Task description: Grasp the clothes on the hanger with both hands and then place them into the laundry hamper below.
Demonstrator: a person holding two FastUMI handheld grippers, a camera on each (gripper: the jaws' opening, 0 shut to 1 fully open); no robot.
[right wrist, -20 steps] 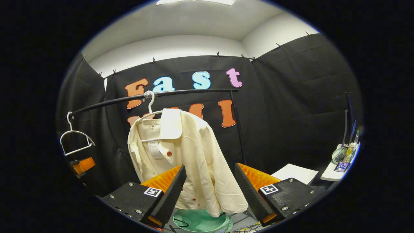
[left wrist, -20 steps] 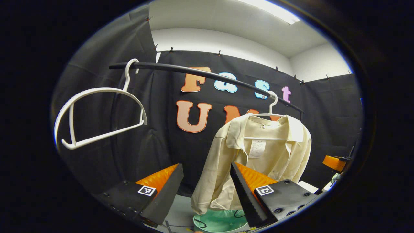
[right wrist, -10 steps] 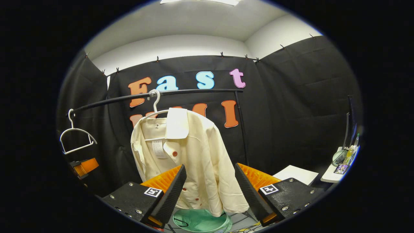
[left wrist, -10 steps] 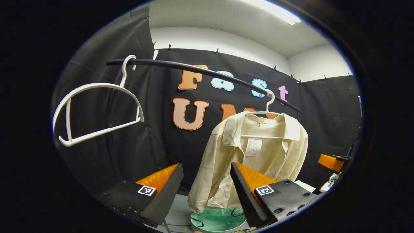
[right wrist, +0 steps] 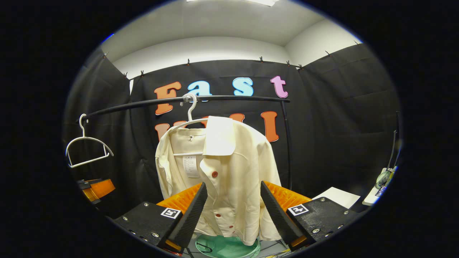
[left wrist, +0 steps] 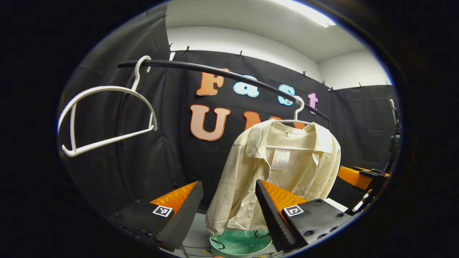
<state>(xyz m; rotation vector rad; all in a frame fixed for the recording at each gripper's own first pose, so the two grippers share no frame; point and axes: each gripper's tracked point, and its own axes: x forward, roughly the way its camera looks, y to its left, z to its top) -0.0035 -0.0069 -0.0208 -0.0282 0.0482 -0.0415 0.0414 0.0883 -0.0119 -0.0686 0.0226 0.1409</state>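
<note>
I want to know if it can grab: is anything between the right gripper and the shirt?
No. In the right gripper view, the open right gripper faces the cream shirt with nothing in between.

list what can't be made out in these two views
- Laundry hamper: in the left gripper view only part of its rim and lining shows; the shirt hem and the left tongs cover the rest. In the right gripper view the shirt and the right tongs hide most of it.
- Shirt's care label: print too small to read.
- Items on the small table at the right edge of the right gripper view: too small and cut off.
</note>
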